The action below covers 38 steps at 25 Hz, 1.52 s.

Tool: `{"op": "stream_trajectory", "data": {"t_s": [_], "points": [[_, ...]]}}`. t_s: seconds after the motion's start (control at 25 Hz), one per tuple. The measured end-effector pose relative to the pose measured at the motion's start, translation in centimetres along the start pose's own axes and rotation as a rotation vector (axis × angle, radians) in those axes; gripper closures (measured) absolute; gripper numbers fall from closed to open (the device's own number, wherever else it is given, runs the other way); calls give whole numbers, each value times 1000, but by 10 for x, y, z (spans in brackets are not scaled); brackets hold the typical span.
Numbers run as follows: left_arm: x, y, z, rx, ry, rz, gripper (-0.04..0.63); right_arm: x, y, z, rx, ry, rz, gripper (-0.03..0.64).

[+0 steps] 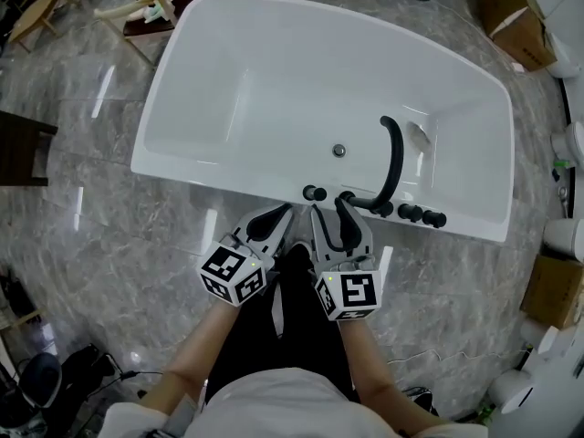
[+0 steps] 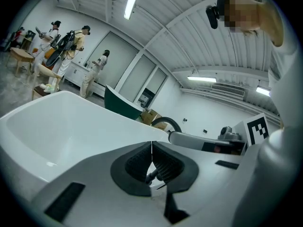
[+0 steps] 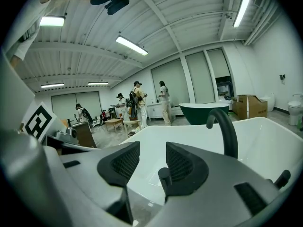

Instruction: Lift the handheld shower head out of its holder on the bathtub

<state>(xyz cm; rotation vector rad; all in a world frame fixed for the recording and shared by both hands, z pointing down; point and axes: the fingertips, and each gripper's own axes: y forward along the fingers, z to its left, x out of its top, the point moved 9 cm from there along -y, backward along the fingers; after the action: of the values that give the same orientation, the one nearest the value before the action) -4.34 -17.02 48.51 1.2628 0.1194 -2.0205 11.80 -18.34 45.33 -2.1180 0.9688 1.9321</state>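
L. gripper (image 2: pixel 151 150) clenched, empty, near front rim of bathtub (image 1: pixel 210 176). R. gripper (image 3: pixel 152 158) released; black shower head (image 3: pixel 164 175) upright on rim betw. its jaws, near curved spout (image 3: pixel 228 126).

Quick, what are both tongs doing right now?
Left tongs: closed, holding nothing.
Right tongs: open, black knob between the jaws, not gripped.

Bathtub (image 1: pixel 274 71): gloss white, smooth all over.
Floor (image 1: pixel 109 235): polished grey stone look, veined, catching streaks of light.
Spout (image 1: pixel 397 158): matt black, smooth.
Right gripper (image 3: pixel 152 150) shell: dull grey plastic.
Its pads (image 3: pixel 118 167): black, finely ribbed, rubbery-looking.
Box (image 1: pixel 516 16): plain brown cardboard.
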Motion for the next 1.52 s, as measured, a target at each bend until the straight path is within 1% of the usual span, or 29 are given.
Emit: {"op": "stream_trajectory", "data": {"t_s": [0.44,0.68,0.92,1.16,1.52], "points": [[-35,11,20,23,-70,39,583,-36,24,-9,3,15,69,437],[-54,22,39,27,-69,39,583,-62,39,-14,6,8,96,437],[-74,31,60,53,-86,34,583,-87,55,-19,7,-4,115,437],[-93,36,66,60,-108,44,583,-110,70,-27,3,5,129,437],[-101,43,72,65,-128,30,583,-125,92,-32,6,-2,152,437]]}}
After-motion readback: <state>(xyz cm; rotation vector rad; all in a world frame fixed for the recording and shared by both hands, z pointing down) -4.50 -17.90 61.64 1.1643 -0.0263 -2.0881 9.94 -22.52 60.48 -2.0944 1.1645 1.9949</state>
